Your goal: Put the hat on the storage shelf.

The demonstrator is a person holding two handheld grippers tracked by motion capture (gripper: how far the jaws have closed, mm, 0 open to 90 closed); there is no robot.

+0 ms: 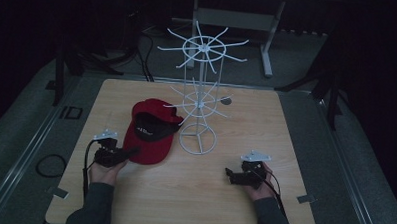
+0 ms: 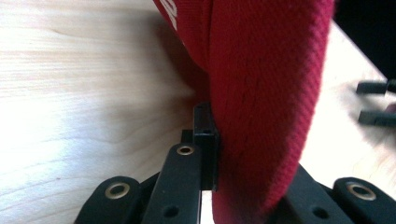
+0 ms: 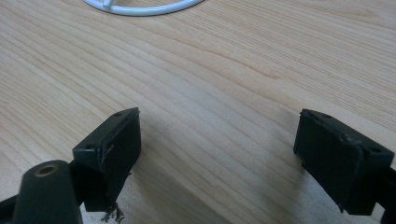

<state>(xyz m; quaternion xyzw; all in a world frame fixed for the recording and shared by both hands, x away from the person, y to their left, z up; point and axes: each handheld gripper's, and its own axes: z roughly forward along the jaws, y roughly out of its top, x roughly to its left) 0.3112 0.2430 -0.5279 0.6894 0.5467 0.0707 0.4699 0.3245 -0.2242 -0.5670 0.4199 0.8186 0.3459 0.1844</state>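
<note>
Left tool [image 2: 212, 154] clamps the red cap's [image 1: 150, 133] brim (black lining upward); right tool [image 3: 233, 154] wide.

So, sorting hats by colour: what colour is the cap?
Red cap with black lining; clearest in the high view.

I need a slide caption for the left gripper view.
Left hand-held gripper shut on the red cap's brim above the wooden table.
</note>
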